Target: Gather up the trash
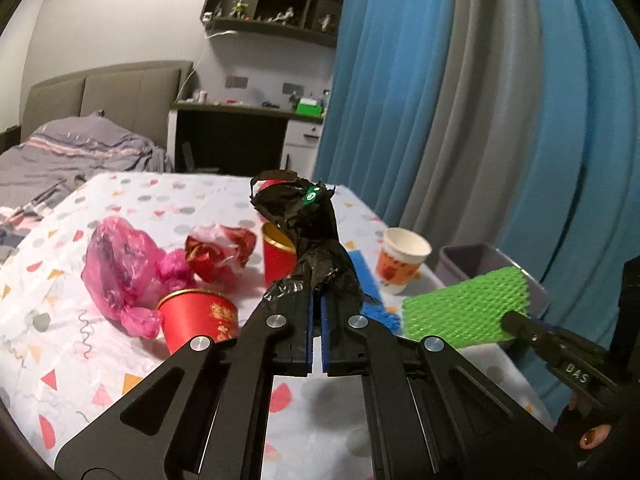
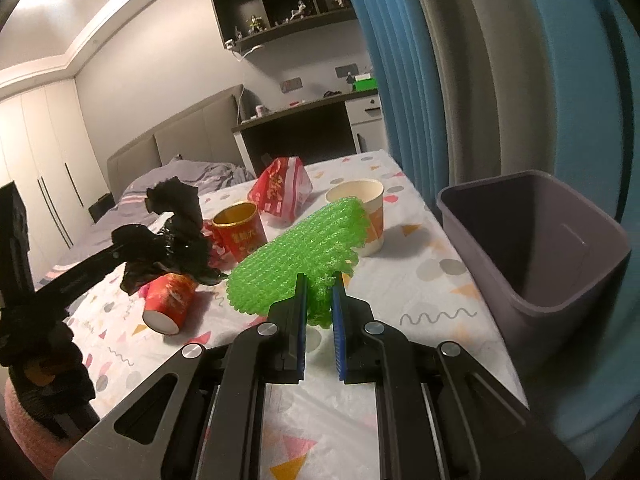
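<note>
My left gripper [image 1: 317,300] is shut on a crumpled black plastic bag [image 1: 310,236], which stands up from the pads above the table; the bag [image 2: 176,224] also shows at the left of the right wrist view. My right gripper [image 2: 320,292] is shut on a green foam net sleeve [image 2: 300,256], held above the tablecloth; that sleeve [image 1: 464,304] appears at the right of the left wrist view. A grey bin [image 2: 536,248] stands open at the table's right edge, to the right of the right gripper.
On the patterned tablecloth [image 1: 60,320] lie a pink plastic bag [image 1: 120,268], a red and white wrapper [image 1: 220,252], two red cups [image 1: 196,316] [image 1: 278,256], a white paper cup [image 1: 400,260] and a blue item [image 1: 368,276]. Blue and grey curtains hang to the right; a bed lies behind.
</note>
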### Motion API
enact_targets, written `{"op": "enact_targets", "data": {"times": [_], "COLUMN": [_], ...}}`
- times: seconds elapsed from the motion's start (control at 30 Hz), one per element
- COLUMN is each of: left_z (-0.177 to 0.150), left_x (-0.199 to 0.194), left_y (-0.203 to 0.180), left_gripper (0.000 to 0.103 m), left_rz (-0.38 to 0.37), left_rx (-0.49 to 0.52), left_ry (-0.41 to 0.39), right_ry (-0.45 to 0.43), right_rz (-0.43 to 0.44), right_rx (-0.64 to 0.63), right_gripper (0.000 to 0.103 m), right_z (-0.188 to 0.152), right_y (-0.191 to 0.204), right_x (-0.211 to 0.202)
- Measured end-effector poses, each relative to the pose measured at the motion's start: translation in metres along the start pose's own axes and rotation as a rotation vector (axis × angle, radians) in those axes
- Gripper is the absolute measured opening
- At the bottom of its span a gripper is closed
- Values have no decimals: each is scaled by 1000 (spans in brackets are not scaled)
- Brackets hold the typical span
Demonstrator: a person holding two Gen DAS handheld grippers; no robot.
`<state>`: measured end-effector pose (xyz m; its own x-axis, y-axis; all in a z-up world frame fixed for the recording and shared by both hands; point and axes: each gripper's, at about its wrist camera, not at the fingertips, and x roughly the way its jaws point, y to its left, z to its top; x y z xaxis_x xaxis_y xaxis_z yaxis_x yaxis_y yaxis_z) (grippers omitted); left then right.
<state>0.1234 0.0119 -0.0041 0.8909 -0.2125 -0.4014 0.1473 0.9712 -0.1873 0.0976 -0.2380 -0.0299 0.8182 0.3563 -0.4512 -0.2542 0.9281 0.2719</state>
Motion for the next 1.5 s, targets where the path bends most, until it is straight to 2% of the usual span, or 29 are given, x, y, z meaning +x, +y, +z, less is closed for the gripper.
{"op": "enact_targets", "data": {"times": [0.3, 0.57, 0.77, 0.87, 1.1, 1.5], "left_z": [5, 12, 18, 18, 9, -13], "left_x": [-4, 16, 41, 58, 93, 144], "left_y": [-38, -88, -132, -154, -197, -233], "left_gripper": [2, 2, 2, 2, 2, 2], "left_rz": [-50, -143, -219, -250, -304, -362], "left_rx": [57, 96, 130, 144, 181, 203], "left_ry": [-20, -26, -29, -20, -1, 102], "right_ry": [-56, -122, -160, -179, -155, -127], "right_rz": [-56, -128, -239, -329, -450, -469], "right_rx": [9, 44, 69, 61, 42, 65], "right_gripper": [12, 12, 12, 12, 12, 14], "right_z": [5, 15, 21, 26, 26, 20], "right_y": [-15, -51, -87, -104, -132, -165], "right_x": [-20, -36, -43, -42, -23, -12]}}
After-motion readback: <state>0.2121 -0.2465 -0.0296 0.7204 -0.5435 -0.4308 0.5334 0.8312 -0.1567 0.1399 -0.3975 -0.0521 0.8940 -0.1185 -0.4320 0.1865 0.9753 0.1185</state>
